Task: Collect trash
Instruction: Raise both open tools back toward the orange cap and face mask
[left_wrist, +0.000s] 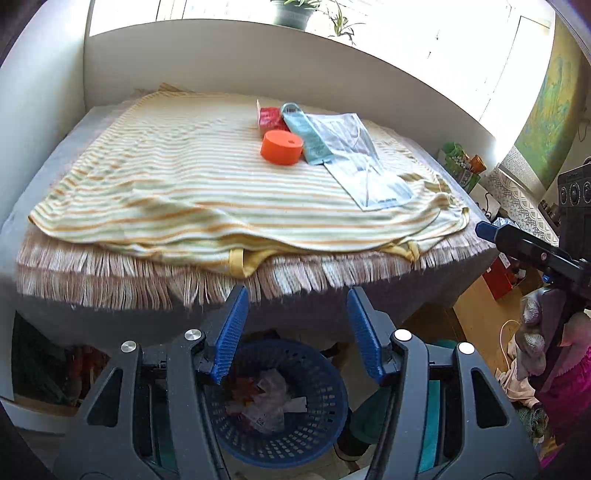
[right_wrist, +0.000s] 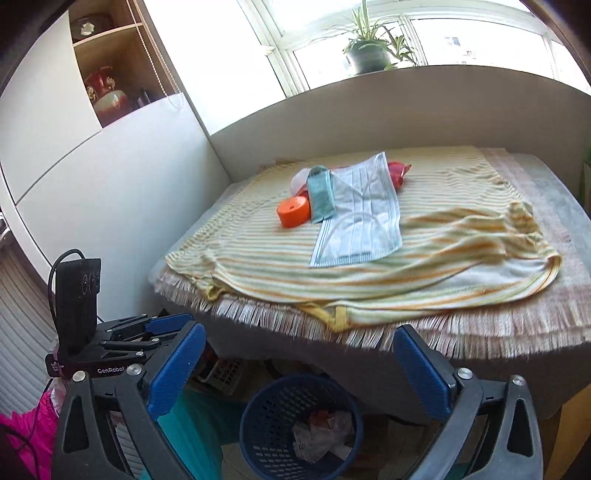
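Trash lies in a cluster on the striped cloth: an orange cap (left_wrist: 281, 147) (right_wrist: 293, 211), a teal packet (left_wrist: 308, 134) (right_wrist: 320, 199), a red wrapper (left_wrist: 271, 117) (right_wrist: 397, 171) and a face mask in clear wrap (left_wrist: 364, 162) (right_wrist: 360, 218). A blue mesh basket (left_wrist: 280, 402) (right_wrist: 299, 424) with crumpled wrappers stands on the floor under the table's near edge. My left gripper (left_wrist: 297, 310) hangs open and empty above the basket, short of the table edge. My right gripper (right_wrist: 295, 350) is wide open and empty, also over the basket, to the right of the left one.
The yellow-striped cloth (left_wrist: 184, 192) lies on a fringed mat (right_wrist: 480, 328) on the table. White panels (right_wrist: 110, 184) close in the left and back. A potted plant (right_wrist: 369, 51) stands on the sill. Clothes and boxes clutter the floor at right (left_wrist: 517, 387).
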